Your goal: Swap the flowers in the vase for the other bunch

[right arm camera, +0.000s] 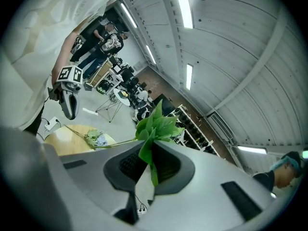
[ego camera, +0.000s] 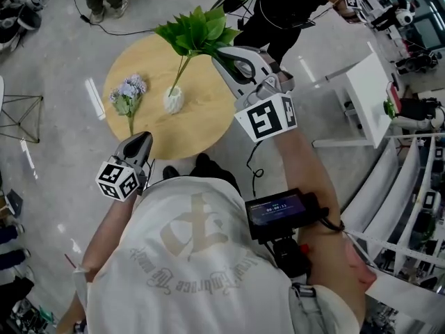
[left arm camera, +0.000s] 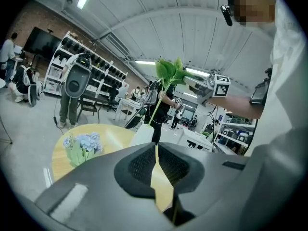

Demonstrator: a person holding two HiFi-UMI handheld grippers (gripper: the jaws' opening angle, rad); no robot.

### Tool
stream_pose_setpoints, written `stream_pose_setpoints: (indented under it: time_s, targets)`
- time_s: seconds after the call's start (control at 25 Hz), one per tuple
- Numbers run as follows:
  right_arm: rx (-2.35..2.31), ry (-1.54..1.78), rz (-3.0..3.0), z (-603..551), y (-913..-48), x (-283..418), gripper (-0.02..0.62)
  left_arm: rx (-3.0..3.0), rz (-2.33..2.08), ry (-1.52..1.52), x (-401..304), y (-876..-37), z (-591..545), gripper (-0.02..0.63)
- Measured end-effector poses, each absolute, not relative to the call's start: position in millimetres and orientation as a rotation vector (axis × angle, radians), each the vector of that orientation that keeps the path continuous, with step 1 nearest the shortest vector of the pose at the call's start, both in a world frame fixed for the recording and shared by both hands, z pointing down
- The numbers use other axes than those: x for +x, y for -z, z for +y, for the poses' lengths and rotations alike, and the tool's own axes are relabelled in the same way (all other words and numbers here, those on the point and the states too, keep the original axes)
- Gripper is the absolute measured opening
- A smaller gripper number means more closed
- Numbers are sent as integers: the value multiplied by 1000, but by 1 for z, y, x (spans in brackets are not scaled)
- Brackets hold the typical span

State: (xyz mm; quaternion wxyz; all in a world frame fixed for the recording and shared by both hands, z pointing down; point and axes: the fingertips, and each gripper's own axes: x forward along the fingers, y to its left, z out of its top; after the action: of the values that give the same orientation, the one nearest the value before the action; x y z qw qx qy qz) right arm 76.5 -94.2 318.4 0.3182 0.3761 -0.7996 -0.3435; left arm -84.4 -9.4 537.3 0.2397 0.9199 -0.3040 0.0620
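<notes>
A white vase [ego camera: 174, 100] stands mid-table on the round wooden table [ego camera: 208, 117]. The green leafy bunch [ego camera: 197, 32] hangs above it, its thin stem slanting down to the vase mouth; whether the stem end is still inside I cannot tell. My right gripper [ego camera: 217, 53] is shut on that bunch just below the leaves, which also shows in the right gripper view as leaves [right arm camera: 156, 124] pinched between the pads. The blue flower bunch [ego camera: 128, 91] lies flat on the table's left part. My left gripper [ego camera: 142, 138] hovers shut and empty at the table's near edge, facing the vase [left arm camera: 144, 134] and blue flowers [left arm camera: 83, 146].
A white side table [ego camera: 372, 92] stands to the right. People stand beyond the round table's far side [ego camera: 278, 5]. Shelving and equipment line the room [left arm camera: 96, 71]. A black display [ego camera: 281, 214] is strapped at my right forearm.
</notes>
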Motion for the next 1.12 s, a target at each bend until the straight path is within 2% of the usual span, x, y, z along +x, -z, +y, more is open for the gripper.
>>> stream_pose_setpoints:
  time_s: [0.6,1.12]
  targets:
    - [1193,889,-2051,-83,-271,139,20,2553,-769,-189,-53,-522,2,20]
    - [1224,817,-2005,-103,-298,164,20,2530,-747,-225,-51,-533,-9,20]
